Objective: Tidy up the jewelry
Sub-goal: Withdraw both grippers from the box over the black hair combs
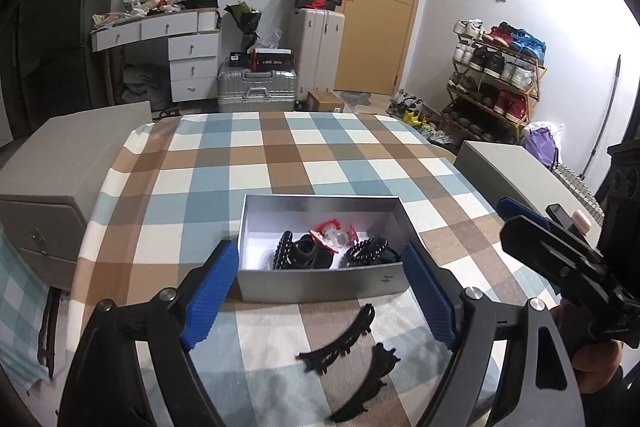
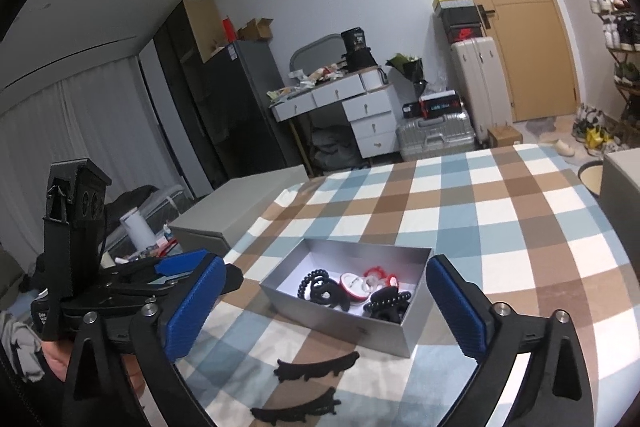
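On a table (image 1: pixel 280 155) draped in blue, brown and white checked cloth, the left claw (image 1: pixel 320 295) stands wide open and empty. Ahead of it, a shallow silver cardboard box (image 1: pixel 320 281) holds black hair clips, dark beaded bands and red-and-clear pieces. Two flat black scalloped combs (image 1: pixel 344 341) lie just before the box. The right claw (image 2: pixel 332 311) gapes empty too.

- Left claw (image 1: pixel 320 301): jaws spread wide, nothing between them, tilted downward.
- Right claw (image 2: pixel 324 311): jaws spread wide and empty; seen at 3 o'clock in the left view.
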`<action>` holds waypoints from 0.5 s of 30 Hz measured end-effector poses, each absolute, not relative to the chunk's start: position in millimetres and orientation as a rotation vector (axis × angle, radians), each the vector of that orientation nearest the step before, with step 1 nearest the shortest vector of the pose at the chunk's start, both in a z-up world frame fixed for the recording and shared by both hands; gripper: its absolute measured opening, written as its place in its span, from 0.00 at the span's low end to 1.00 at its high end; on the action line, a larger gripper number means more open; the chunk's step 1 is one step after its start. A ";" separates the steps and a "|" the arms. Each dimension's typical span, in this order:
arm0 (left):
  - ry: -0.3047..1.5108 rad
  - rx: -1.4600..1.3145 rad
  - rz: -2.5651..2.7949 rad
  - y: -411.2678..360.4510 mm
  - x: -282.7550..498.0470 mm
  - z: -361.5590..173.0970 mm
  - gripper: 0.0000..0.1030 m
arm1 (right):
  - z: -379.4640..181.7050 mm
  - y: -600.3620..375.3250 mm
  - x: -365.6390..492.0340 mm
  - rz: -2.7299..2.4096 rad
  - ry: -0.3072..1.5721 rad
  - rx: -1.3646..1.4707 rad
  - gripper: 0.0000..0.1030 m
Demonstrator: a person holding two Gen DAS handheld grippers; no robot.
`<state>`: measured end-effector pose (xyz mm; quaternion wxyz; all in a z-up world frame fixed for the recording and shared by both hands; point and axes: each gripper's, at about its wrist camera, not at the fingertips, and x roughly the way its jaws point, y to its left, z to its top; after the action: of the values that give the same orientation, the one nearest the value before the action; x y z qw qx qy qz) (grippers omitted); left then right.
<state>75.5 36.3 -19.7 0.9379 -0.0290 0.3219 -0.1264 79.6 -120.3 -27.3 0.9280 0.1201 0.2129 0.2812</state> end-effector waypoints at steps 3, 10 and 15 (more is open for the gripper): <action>0.655 -0.057 -0.249 35.3 67.9 -22.0 0.81 | -29.1 -122.5 70.0 0.567 0.424 0.235 1.00; 0.683 -0.054 -0.220 33.1 57.4 -33.9 0.92 | -44.6 -129.2 55.8 0.539 0.451 0.225 1.00; 0.708 -0.043 -0.215 31.7 49.3 -50.0 0.96 | -64.2 -135.4 50.9 0.506 0.495 0.222 1.00</action>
<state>49.3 31.7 -50.0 0.9321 -0.0209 0.3460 -0.1052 50.9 -135.4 -64.2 0.9319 0.1085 0.2419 0.2474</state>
